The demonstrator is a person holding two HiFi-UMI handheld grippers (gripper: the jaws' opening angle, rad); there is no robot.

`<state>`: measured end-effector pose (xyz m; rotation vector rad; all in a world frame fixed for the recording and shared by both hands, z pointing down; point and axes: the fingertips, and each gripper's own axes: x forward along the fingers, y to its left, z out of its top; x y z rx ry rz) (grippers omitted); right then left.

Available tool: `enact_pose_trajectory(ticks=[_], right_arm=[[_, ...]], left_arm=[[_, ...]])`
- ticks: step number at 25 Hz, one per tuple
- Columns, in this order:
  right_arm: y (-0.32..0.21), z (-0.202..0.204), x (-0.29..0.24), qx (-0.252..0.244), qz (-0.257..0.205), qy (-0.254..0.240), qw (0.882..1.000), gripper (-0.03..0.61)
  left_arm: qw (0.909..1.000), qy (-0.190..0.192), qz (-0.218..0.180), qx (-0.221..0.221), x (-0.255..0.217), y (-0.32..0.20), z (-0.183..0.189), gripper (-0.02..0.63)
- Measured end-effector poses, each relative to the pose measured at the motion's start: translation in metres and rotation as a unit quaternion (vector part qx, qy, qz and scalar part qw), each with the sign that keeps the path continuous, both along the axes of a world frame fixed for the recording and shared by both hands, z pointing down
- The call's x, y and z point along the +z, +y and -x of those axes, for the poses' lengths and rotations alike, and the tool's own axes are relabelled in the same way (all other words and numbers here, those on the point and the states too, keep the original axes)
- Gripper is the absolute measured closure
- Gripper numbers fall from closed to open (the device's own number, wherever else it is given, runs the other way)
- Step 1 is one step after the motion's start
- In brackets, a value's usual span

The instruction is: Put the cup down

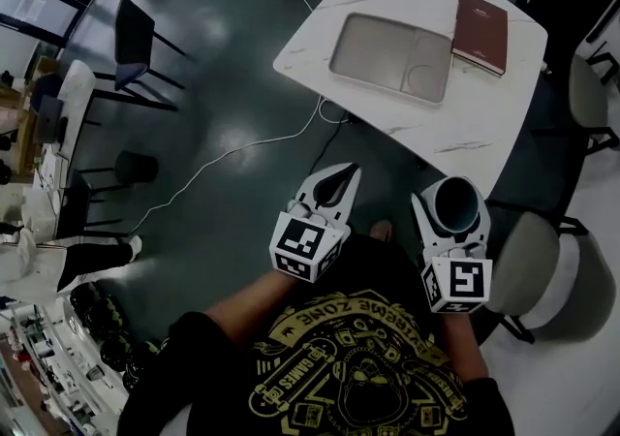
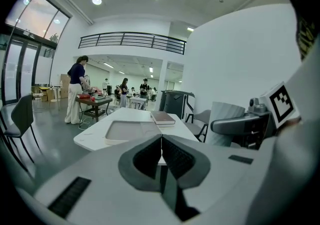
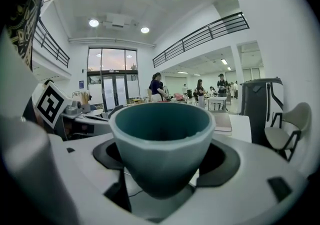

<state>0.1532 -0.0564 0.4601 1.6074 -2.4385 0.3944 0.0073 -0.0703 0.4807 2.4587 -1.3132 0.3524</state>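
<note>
Upside down, the yellow print on the person's black T-shirt read "EXTREME ZONE" and "GAMES"; the smaller lettering was illegible. The right gripper clasped the upright teal faceted cup, whose shadowed inside seemed empty. The left gripper was closed on nothing. Beyond them, a white marbled worktop carried a grey sectioned tray just beside a maroon book.

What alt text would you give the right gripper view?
A teal cup sits upright, clamped between the wide-set jaws of the right gripper, and fills the middle of the frame. Behind it is a white table carrying a book, with people standing far back in a bright hall.
</note>
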Motion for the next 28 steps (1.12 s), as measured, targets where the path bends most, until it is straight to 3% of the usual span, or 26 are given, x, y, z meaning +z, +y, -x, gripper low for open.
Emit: enact_pose_trajectory(ticks=[8,21,28], right_arm=[[-0.009,0.002,0.013,0.004,0.012,0.005,1.000,0.201],[-0.092,0.011,0.014,0.039,0.024,0.023,0.999,0.201],[-0.162,0.032,0.012,0.040,0.015,0.027,0.999,0.201]], left_arm=[[0.9998,-0.002,0.009,0.016,0.011,-0.009,-0.003,0.603],[0.9968,0.012,0.016,0.078,0.017,-0.103,-0.009,0.603],[0.9849,-0.002,0.001,0.173,0.018,-0.146,-0.027,0.603]])
